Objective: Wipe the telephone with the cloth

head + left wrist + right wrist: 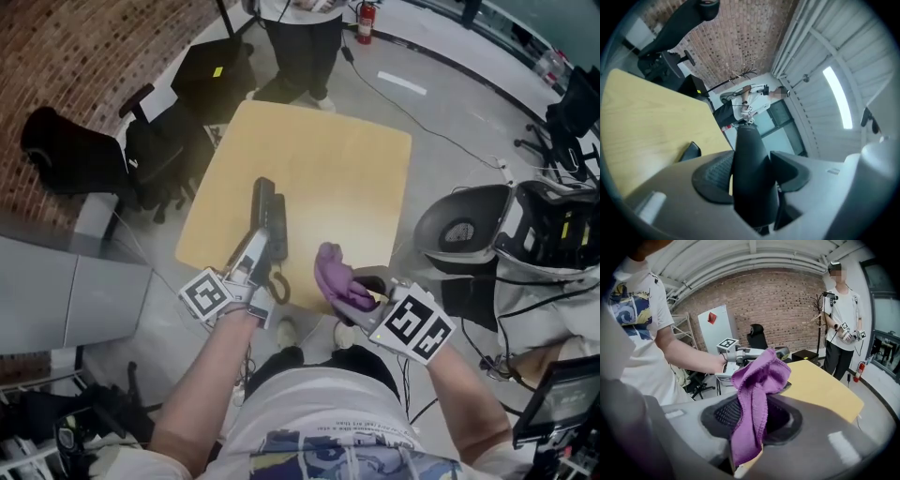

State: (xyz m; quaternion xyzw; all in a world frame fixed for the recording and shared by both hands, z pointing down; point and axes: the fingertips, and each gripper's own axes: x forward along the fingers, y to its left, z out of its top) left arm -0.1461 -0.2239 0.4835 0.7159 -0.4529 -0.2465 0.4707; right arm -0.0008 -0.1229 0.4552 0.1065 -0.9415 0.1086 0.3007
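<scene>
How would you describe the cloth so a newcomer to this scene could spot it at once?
Start at the tan table in the room's middle and go to its near edge. There the right claw pinches a bunched cloth, beside the telephone. It is the only purple, soft thing there; the telephone is black and rigid.

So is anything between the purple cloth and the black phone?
Nothing visible is: only bare tan tabletop shows between the purple cloth in the right gripper and the black telephone handset in the left gripper.
</scene>
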